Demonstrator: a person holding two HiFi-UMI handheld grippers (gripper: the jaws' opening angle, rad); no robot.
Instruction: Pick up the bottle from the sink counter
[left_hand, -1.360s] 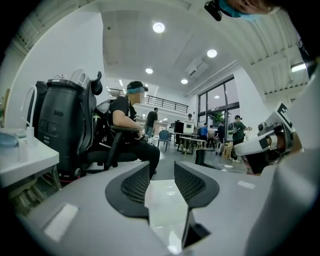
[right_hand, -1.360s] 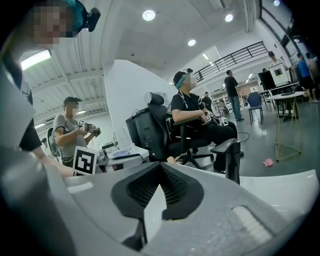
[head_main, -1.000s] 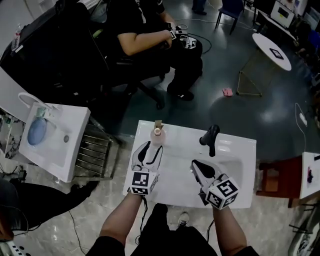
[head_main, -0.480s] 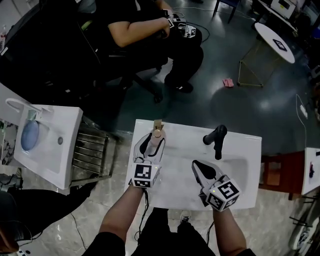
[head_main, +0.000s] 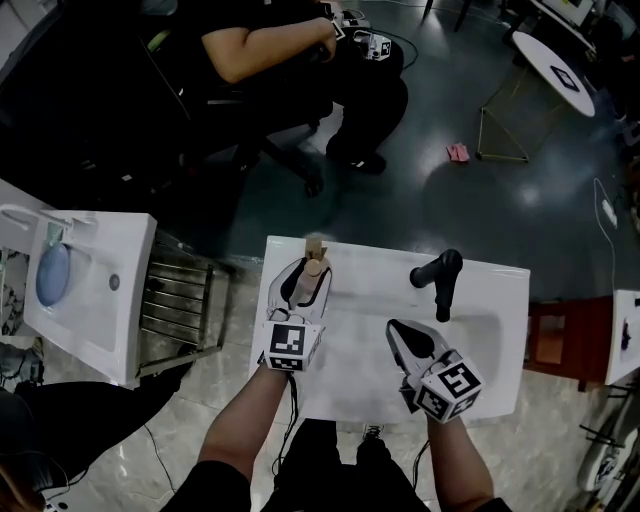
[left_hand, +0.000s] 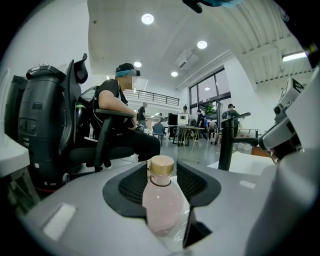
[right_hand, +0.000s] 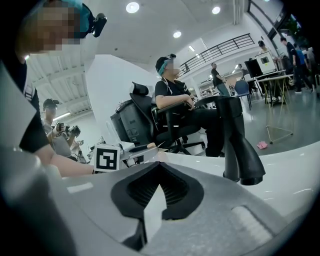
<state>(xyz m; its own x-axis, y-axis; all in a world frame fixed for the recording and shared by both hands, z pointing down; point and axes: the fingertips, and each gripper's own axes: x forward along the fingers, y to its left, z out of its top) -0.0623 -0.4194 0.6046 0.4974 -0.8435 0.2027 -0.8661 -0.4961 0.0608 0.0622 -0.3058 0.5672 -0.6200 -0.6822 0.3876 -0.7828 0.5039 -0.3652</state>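
Flanking the upright bottle, the left gripper's fingers have just been closing.

The bottle's base is hidden between the left tool's jaws, just closing. The head view crops the seated person at 12 o'clock.

A black faucet stands near a seated person.

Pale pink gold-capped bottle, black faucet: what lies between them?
Head view: a jaw of the left gripper, whose jaws have just been closing around the bottle, then bare white counter to the faucet.
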